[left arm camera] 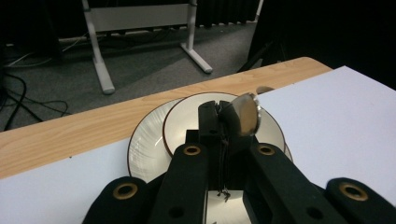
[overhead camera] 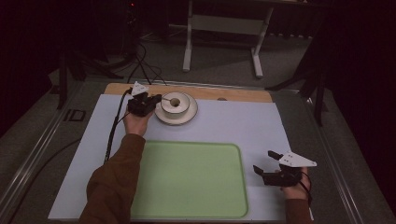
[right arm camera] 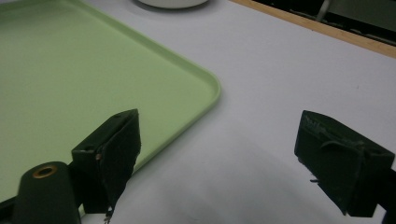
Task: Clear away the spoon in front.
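Note:
A white bowl (overhead camera: 176, 103) stands on a white plate (overhead camera: 187, 119) with a dark rim at the back of the table. My left gripper (overhead camera: 158, 98) hovers at the bowl's left edge. In the left gripper view its jaws (left arm camera: 218, 109) are pressed together on the thin handle of a metal spoon (left arm camera: 246, 115). The spoon's shiny bowl sticks up to the right above the white bowl (left arm camera: 187, 121) and plate (left arm camera: 144, 144). My right gripper (overhead camera: 264, 161) rests open near the table's front right, nothing between its fingers (right arm camera: 116, 149), beside the green tray (right arm camera: 70, 70).
The green tray (overhead camera: 191, 177) lies in the front middle of the white mat (overhead camera: 243, 121). A wooden table edge (overhead camera: 243, 94) runs along the back. Behind it are cables on the floor and a white desk frame (overhead camera: 224, 23).

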Action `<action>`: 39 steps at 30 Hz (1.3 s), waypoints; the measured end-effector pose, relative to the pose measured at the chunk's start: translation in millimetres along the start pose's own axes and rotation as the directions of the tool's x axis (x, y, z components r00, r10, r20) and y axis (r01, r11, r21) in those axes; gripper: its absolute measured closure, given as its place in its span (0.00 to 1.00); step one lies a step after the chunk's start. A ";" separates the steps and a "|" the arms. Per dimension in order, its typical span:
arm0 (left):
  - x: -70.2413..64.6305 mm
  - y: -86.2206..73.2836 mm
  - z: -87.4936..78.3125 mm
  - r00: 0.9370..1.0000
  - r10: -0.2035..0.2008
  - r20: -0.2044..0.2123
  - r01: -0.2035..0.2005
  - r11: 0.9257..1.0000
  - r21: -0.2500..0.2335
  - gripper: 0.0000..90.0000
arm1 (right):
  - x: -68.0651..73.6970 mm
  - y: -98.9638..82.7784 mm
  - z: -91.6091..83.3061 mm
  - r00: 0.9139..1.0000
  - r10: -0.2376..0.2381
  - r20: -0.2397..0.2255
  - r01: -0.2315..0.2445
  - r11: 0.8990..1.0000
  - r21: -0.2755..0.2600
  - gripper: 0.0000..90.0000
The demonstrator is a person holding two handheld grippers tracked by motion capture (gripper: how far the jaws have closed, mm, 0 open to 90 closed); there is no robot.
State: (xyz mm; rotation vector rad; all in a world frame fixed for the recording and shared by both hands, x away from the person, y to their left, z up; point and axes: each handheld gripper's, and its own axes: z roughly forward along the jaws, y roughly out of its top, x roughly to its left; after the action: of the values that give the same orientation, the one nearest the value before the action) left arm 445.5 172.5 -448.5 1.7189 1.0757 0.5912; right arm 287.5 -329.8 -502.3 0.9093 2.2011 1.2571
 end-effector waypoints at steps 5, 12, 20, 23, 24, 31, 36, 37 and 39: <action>-0.2 0.9 -8.0 1.000 0.013 0.002 -0.013 1.000 0.008 0.99 | 0.1 0.0 -0.2 1.000 0.000 0.000 0.000 1.000 0.000 0.16; 0.8 2.4 -22.0 1.000 0.023 0.008 -0.023 1.000 0.003 0.99 | 0.0 -0.1 0.0 1.000 0.000 -0.002 0.000 1.000 0.000 0.16; 0.7 4.3 -41.7 1.000 0.022 0.019 -0.022 1.000 -0.020 0.99 | 0.4 0.0 0.0 1.000 -0.002 0.000 0.002 1.000 0.000 0.16; 0.2 4.2 -44.4 1.000 0.022 0.021 -0.022 1.000 -0.023 0.99 | 0.5 0.1 -0.2 1.000 -0.001 0.000 0.001 1.000 0.000 0.16; -4.0 1.7 -54.0 1.000 0.019 0.023 -0.018 1.000 -0.023 0.99 | 0.5 0.0 -0.1 1.000 -0.001 0.000 0.001 1.000 0.001 0.16; -13.0 -5.7 -70.8 0.999 0.029 0.032 -0.029 1.000 -0.011 0.99 | 0.6 0.1 -0.4 1.000 -0.002 0.001 0.002 1.000 0.001 0.16; -17.9 -10.4 -81.8 0.998 0.062 0.023 -0.062 0.998 0.016 0.99 | 0.7 0.1 -0.4 1.000 -0.002 0.001 0.002 1.000 0.001 0.16; -18.4 -11.5 -84.3 0.998 0.061 0.024 -0.062 0.998 0.020 0.99 | 0.7 0.1 -0.3 1.000 -0.002 0.001 0.002 1.000 0.001 0.16; -19.0 -14.2 -89.5 0.998 0.059 0.028 -0.060 0.998 0.025 0.99 | 0.8 0.0 -0.1 1.000 -0.001 0.001 0.001 1.000 0.001 0.16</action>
State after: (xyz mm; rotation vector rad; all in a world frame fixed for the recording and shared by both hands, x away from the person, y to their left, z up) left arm 360.8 200.9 -424.2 1.7821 1.0202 0.5918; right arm 287.0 -329.3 -502.3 0.9084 2.2018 1.2546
